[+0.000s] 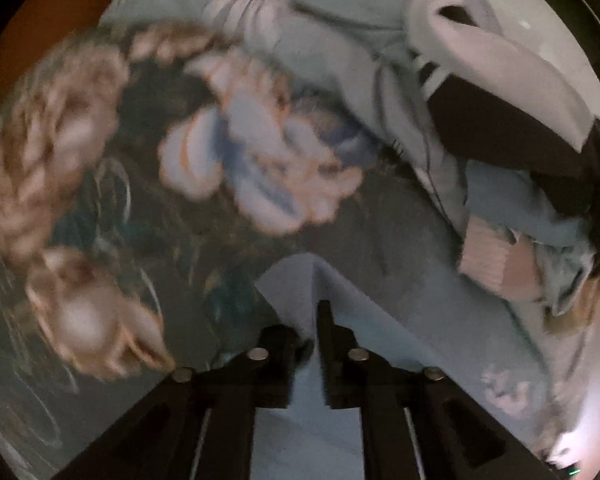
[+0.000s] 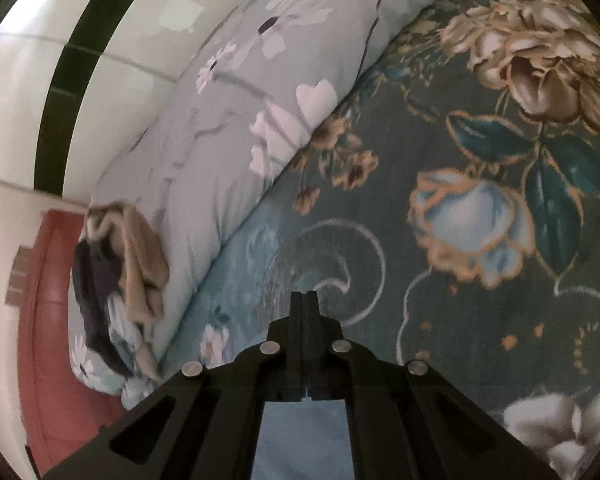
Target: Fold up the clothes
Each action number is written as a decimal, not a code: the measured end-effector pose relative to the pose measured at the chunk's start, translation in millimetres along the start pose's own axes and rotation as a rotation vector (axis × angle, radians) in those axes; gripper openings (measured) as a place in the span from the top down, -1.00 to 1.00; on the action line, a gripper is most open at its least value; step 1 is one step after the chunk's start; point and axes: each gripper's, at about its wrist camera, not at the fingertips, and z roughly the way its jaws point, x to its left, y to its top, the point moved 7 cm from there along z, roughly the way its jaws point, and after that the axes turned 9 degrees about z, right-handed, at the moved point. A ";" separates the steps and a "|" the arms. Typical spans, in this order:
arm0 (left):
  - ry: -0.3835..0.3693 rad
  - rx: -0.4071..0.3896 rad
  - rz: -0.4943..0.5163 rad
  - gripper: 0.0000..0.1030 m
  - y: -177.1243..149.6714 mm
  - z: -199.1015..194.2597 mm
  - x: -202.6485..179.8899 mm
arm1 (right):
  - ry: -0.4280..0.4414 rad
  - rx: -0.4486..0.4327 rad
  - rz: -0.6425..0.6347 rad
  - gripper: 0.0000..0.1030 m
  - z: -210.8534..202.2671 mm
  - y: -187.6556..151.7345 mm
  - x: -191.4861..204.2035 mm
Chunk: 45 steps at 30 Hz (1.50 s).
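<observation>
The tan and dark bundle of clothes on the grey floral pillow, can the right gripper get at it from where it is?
Probably yes. The right gripper, shut and holding nothing, hangs over the floral bedspread; nothing lies between it and the bundle, which sits off to its left on the pillow.

Dark teal bedspread (image 2: 480,300) with beige, pale blue and white roses and gold outlines, pale grey quilt (image 2: 228,120) with white blossoms, light blue garment (image 1: 380,320), red headboard (image 2: 48,320), black grippers, beige and navy clothes heap (image 2: 124,272)
</observation>
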 end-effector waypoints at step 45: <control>-0.258 -0.194 -0.520 0.91 -247.8 -104.0 114.4 | 0.059 0.043 0.338 0.95 -71.1 -139.6 -108.3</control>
